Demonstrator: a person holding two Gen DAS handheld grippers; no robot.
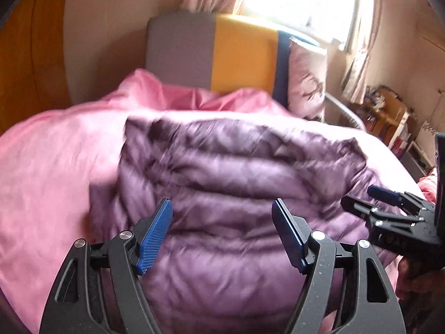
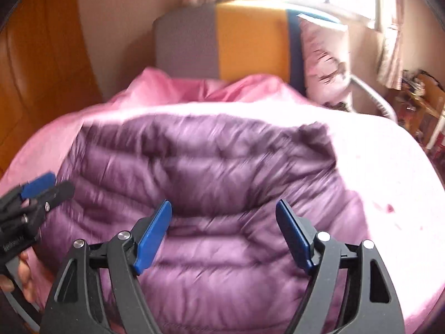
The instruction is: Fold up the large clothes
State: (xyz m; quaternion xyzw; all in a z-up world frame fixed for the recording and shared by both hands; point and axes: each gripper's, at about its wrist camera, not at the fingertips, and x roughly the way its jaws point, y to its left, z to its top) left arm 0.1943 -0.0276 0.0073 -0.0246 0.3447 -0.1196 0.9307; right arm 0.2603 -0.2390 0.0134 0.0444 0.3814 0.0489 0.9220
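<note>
Purple quilted puffer jacket (image 1: 244,183) lies spread flat on pink bed sheet (image 1: 55,167), quilting rows running crosswise, grey-and-yellow headboard (image 1: 211,53) beyond it. Left gripper (image 1: 222,214) above near edge of jacket, jaws wide apart, nothing between them. Right gripper (image 2: 224,215) alongside, also wide apart, empty. Both views motion-blurred

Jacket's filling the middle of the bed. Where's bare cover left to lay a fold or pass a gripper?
Bare pink bedcover lies left of the purple puffer jacket, toward the wooden wall. In the right wrist view a broad, sunlit stretch runs along the jacket's right edge. Crowded: the bunched cover beneath the headboard, and the pillow corner.
</note>
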